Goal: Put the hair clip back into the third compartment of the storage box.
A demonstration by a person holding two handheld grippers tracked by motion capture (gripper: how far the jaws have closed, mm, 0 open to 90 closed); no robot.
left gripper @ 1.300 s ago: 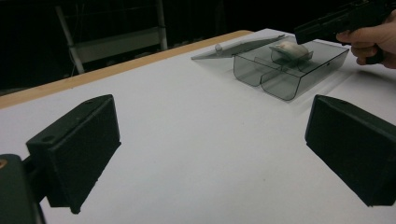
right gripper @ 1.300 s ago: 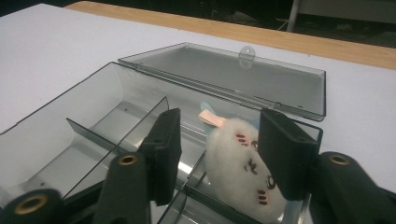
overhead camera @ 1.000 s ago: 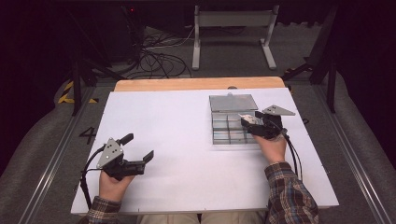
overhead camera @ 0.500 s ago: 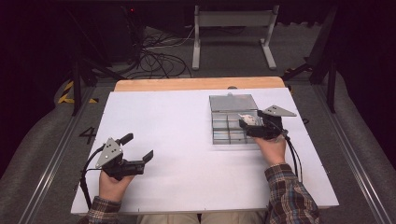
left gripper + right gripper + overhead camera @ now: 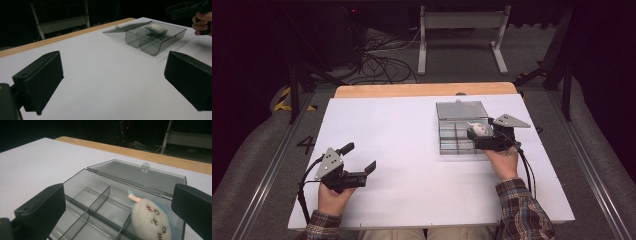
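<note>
The right gripper hovered over the right side of the clear compartment box, its jaws spread wide and holding nothing. In the right gripper view the two black jaws stood well apart on either side of the box, with the plush toy lying between them inside a compartment at the box's right. The toy was a small white soft figure with a stitched face and a pink tab, resting against a divider. The box lid lay folded back flat on the table at the far side.

Against the frame one second earlier, the right gripper had shifted only slightly, and the toy showed more plainly in the box beneath the jaws. Judgement: the toy had been released into its compartment, so placement looked complete and the lid remained to be closed.

The left gripper rested near the left front of the table, jaws released and empty, well apart from the box, in the same position as one second earlier
</note>
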